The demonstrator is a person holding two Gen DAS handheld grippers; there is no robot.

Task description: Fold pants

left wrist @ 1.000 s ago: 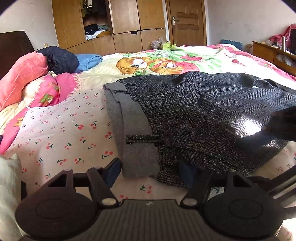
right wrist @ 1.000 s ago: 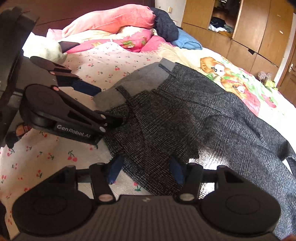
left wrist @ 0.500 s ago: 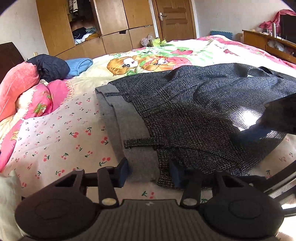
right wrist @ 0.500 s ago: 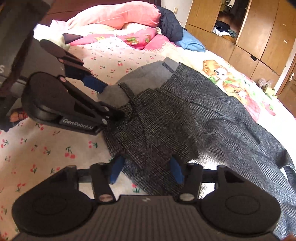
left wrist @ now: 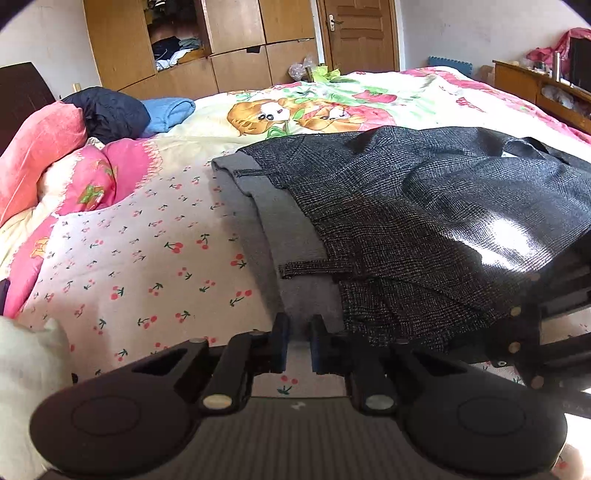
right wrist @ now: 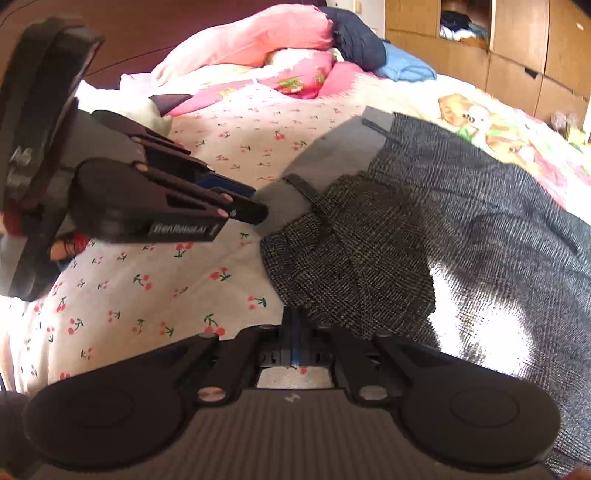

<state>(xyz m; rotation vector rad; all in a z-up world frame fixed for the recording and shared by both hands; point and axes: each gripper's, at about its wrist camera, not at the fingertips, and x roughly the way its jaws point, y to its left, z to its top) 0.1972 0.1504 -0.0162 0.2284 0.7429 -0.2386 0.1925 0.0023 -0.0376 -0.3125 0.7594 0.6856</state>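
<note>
Dark grey checked pants [left wrist: 406,206] lie spread on the bed, with the lighter grey waistband lining [left wrist: 291,236] turned out at the left. My left gripper [left wrist: 297,345] is shut on the near corner of the waistband. It also shows in the right wrist view [right wrist: 243,205], touching the waistband. My right gripper [right wrist: 295,332] is shut on the near edge of the checked pants [right wrist: 369,251]. Its body shows at the right edge of the left wrist view [left wrist: 535,332].
The bed has a cherry-print sheet [left wrist: 147,266] and a cartoon quilt [left wrist: 314,110]. Pink pillows [left wrist: 40,147], a dark bundle [left wrist: 107,114] and a blue cloth [left wrist: 170,110] lie at its head. Wooden wardrobes [left wrist: 221,37] and a door [left wrist: 358,33] stand behind.
Both grippers moved forward to the near edge of the pants and closed on the fabric; they were open before.
</note>
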